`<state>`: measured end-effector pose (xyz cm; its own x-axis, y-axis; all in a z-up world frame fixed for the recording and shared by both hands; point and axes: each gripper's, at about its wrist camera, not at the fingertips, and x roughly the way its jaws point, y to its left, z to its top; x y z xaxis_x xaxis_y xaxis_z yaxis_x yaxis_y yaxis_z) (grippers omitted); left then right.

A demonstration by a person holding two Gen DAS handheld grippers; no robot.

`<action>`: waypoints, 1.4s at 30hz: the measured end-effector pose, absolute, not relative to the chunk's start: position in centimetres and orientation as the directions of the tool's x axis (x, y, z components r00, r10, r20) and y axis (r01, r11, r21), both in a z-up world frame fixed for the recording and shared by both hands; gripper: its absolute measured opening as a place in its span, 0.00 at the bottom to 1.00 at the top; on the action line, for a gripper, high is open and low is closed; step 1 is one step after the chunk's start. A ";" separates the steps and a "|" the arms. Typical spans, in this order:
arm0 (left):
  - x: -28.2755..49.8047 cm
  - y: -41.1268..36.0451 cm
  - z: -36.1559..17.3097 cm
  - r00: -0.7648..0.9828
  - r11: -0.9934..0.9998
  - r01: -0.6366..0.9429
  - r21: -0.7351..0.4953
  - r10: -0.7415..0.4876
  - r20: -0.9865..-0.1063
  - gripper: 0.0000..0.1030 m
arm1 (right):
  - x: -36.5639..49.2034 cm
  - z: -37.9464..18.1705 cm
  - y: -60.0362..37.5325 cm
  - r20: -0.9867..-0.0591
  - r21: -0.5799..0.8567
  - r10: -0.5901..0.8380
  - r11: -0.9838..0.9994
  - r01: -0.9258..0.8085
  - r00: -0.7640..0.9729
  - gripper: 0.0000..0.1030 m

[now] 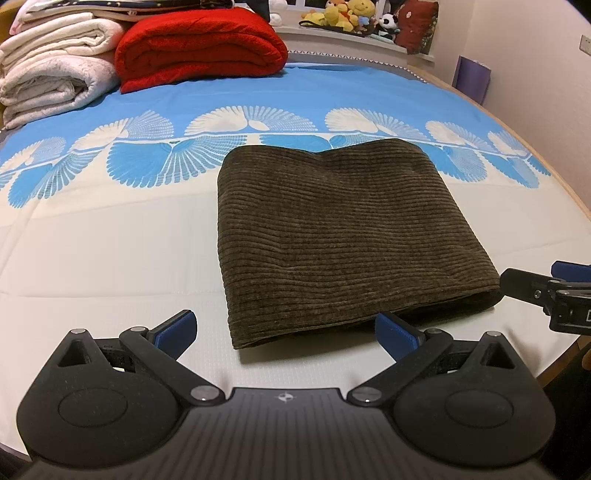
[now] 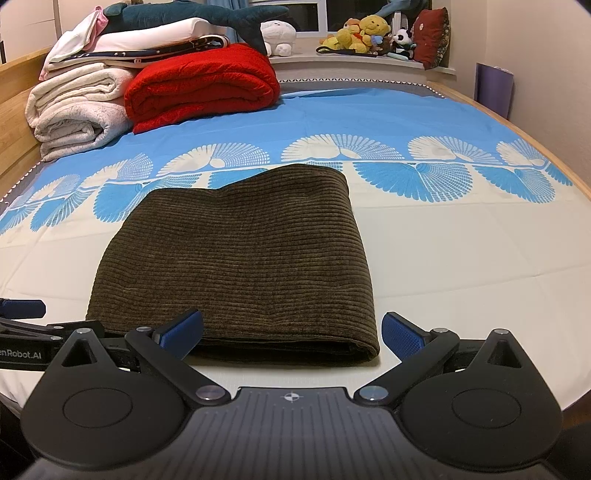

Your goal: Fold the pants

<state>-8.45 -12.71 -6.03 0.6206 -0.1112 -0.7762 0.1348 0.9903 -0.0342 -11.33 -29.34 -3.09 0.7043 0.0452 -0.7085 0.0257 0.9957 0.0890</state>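
Note:
Dark olive corduroy pants (image 1: pixel 340 236) lie folded into a thick rectangle on the bed; they also show in the right wrist view (image 2: pixel 243 266). My left gripper (image 1: pixel 286 328) is open and empty, just short of the fold's near edge. My right gripper (image 2: pixel 291 332) is open and empty, its fingers straddling the near right corner of the fold without holding it. The right gripper shows at the right edge of the left wrist view (image 1: pixel 554 291). The left gripper shows at the left edge of the right wrist view (image 2: pixel 26 314).
The bed sheet (image 1: pixel 110 240) is cream with a blue fan pattern. A red blanket (image 1: pixel 199 48) and folded white blankets (image 1: pixel 51 70) are stacked at the far left. Plush toys (image 2: pixel 362 33) line the window ledge. A wooden bed edge (image 2: pixel 569 173) runs along the right.

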 end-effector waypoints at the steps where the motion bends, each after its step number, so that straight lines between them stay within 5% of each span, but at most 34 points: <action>1: -8.5 -12.7 -6.1 0.621 0.990 0.134 -0.033 -0.110 -0.776 1.00 | -11.3 -3.1 -29.3 -0.709 0.089 0.045 0.996 0.026 0.704 0.99; 42: -8.4 -12.9 -6.3 0.621 0.988 0.149 -0.032 -0.119 -0.774 1.00 | -11.3 -3.3 -29.6 -0.711 0.085 0.048 0.996 0.018 0.701 0.99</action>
